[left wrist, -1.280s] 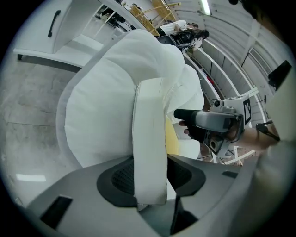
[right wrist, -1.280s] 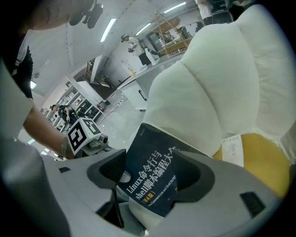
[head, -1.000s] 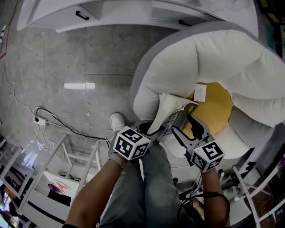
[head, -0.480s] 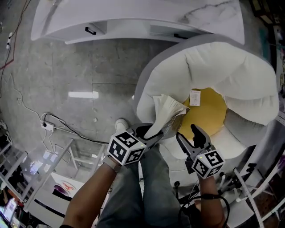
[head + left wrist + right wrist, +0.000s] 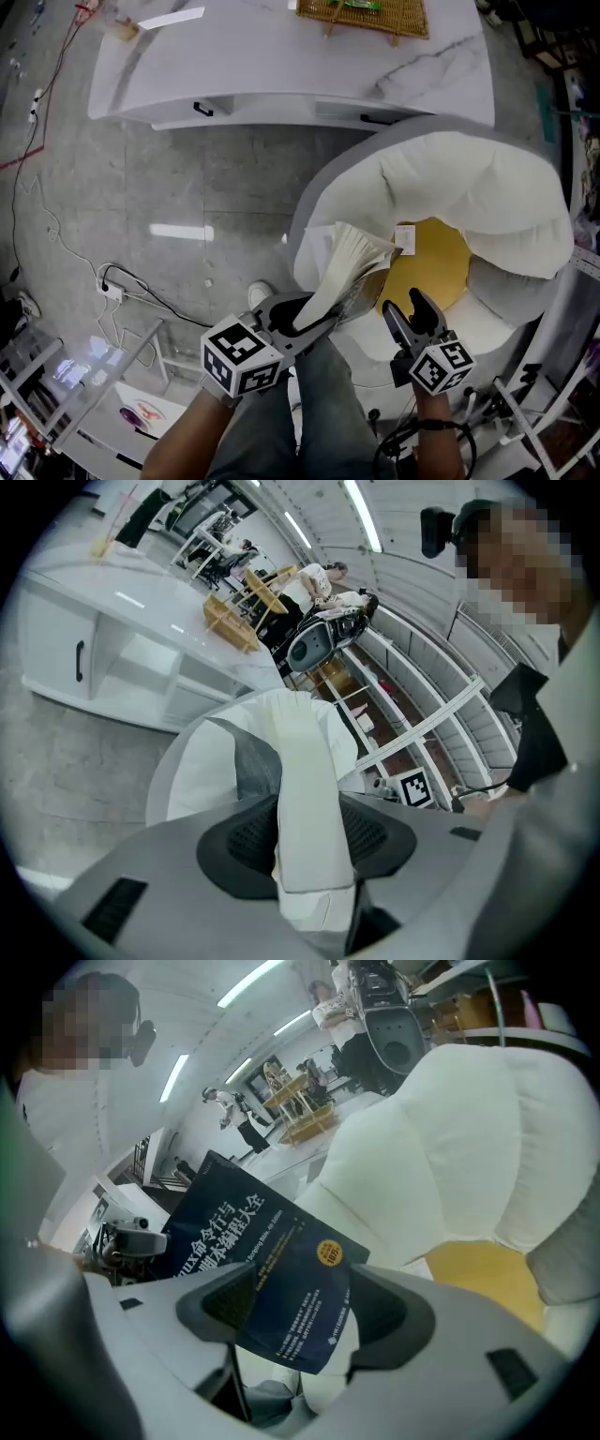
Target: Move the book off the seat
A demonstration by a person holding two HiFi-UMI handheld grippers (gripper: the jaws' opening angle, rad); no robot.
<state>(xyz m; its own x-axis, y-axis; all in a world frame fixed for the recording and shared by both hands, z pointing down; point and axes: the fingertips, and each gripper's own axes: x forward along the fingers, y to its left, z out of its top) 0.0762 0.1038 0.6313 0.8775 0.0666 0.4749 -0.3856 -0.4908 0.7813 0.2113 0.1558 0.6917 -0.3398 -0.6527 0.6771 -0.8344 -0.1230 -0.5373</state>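
Observation:
A thick book [image 5: 349, 260] with a dark blue cover [image 5: 262, 1260] and fanned white pages hangs above the front left rim of the round white armchair [image 5: 450, 178]. My left gripper [image 5: 314, 314] is shut on it; the page edge [image 5: 307, 789] fills the gap between its jaws. The yellow seat cushion [image 5: 429, 270] lies bare apart from a small white tag [image 5: 405, 237]. My right gripper [image 5: 412, 309] hovers over the seat's front edge, open with nothing between its jaws. In the right gripper view the book's cover stands just beyond them.
A white marble-topped cabinet [image 5: 281, 56] with a wicker tray [image 5: 361, 11] stands behind the chair. Cables and a power strip [image 5: 111, 291] lie on the grey floor to the left. The person's legs [image 5: 319, 412] and a white shoe [image 5: 258, 292] are below the grippers.
Both grippers have risen. The left one has lifted the book up from the seat toward the chair's front left rim. The right gripper stayed open beside it.

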